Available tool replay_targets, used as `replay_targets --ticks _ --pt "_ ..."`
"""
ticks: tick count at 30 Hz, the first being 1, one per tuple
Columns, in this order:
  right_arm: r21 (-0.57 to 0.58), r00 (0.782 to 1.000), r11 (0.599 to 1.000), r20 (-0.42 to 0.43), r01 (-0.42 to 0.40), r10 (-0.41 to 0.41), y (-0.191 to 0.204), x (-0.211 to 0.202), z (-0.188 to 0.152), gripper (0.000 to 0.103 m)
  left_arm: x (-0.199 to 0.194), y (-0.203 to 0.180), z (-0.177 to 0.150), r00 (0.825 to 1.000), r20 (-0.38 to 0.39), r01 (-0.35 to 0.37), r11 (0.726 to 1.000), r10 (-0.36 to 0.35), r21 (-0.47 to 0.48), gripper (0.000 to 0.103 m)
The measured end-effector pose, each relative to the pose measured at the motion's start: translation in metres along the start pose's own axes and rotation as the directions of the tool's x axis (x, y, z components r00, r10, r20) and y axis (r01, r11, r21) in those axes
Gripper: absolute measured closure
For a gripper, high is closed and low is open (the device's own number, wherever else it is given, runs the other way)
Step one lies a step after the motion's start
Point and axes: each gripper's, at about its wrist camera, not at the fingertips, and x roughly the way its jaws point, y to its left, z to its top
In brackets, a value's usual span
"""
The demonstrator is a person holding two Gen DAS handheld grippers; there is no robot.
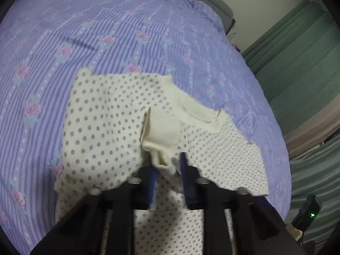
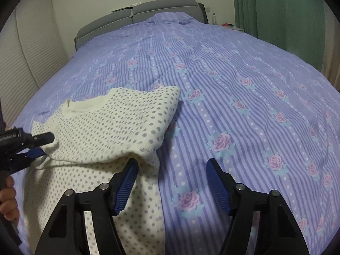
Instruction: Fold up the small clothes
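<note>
A small cream garment with grey dots (image 2: 119,127) lies on the purple flowered bedspread (image 2: 233,85), its upper part folded over the lower. In the left wrist view my left gripper (image 1: 166,165) is shut on a bunched plain cream fold of the garment (image 1: 106,116), lifting it. The left gripper also shows at the left edge of the right wrist view (image 2: 40,146), pinching the garment's edge. My right gripper (image 2: 172,163) is open and empty, its left finger beside the garment's right edge, its right finger over bare bedspread.
A grey headboard (image 2: 148,8) stands at the far end of the bed. Green curtains (image 2: 276,10) hang at the right. A white slatted wardrobe door (image 2: 27,53) is at the left. A bottle (image 2: 214,19) stands on a bedside table.
</note>
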Motion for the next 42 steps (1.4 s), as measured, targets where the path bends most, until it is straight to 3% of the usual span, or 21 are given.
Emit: replay_targets --ticks 5,10,19,31,40,42 --pt "0.007 1.0 1.0 0.009 0.011 -0.011 -0.003 0.001 0.005 0.044 -0.037 -0.023 0.017 0.992 0.112 0.052 0.994 -0.062 0.094 0.094" --pt "0.018 0.999 0.999 0.013 0.037 -0.037 -0.006 -0.004 0.011 0.045 -0.073 -0.023 0.024 0.972 0.227 0.03 0.986 -0.067 0.164 0.095" --pt "-0.04 0.995 0.994 0.001 0.098 -0.098 0.004 -0.003 0.006 0.045 -0.038 0.016 0.0 0.99 0.142 -0.03 0.988 0.008 0.153 0.095" --pt "-0.012 0.994 0.994 -0.016 0.105 -0.105 0.0 0.003 0.005 0.045 -0.026 0.034 -0.02 0.992 0.111 -0.074 0.987 0.059 0.14 0.093" --pt "-0.026 0.99 0.992 -0.062 0.127 -0.129 0.0 -0.001 0.002 0.041 -0.044 0.034 -0.025 0.981 0.103 -0.179 0.975 0.167 0.128 0.064" --pt "-0.037 0.986 0.988 -0.074 0.147 -0.15 -0.001 -0.009 -0.004 0.041 -0.06 0.03 -0.031 0.961 0.142 -0.258 0.955 0.238 0.147 0.047"
